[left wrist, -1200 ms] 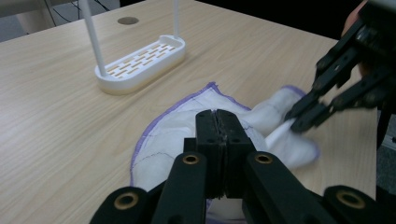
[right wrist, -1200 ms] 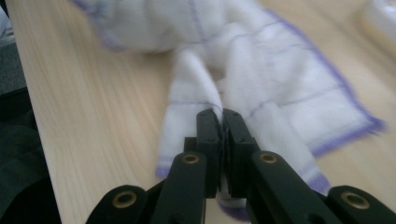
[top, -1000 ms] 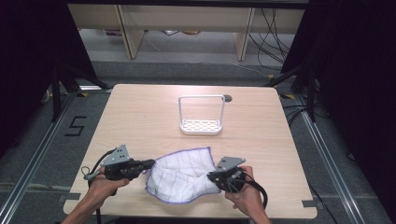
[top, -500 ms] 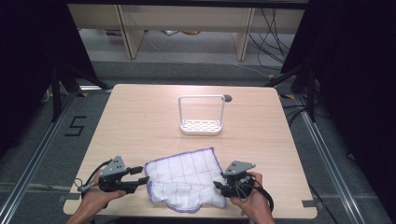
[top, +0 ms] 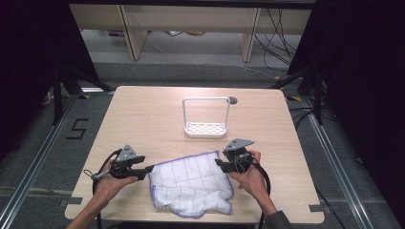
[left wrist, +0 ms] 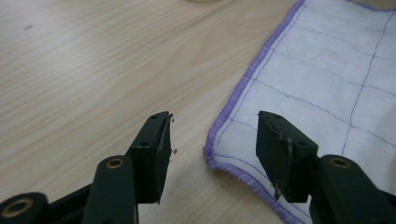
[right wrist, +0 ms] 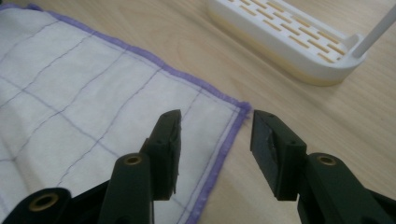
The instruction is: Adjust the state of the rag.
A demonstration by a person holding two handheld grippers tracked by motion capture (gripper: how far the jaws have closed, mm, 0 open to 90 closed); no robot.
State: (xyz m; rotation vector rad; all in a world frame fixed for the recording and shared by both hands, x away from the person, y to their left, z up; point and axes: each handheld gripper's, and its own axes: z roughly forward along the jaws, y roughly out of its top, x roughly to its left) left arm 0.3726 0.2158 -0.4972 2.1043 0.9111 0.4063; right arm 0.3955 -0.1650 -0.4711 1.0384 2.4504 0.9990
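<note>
My left gripper [left wrist: 212, 140] and right gripper [right wrist: 215, 135] stand apart over the soft, light cloth [top: 191, 183], best pinched at its purple-hemmed corners.

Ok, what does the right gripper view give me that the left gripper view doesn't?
Right gripper view alone: the white slotted plastic rack standing beyond the cloth's corner. Left gripper view alone: a wide stretch of bare light wooden table beside the cloth's edge. Shared: the white purple-hemmed quilted cloth lying flat, with each view's own gripper, right gripper and left gripper, open at a corner, pressing nothing.
</note>
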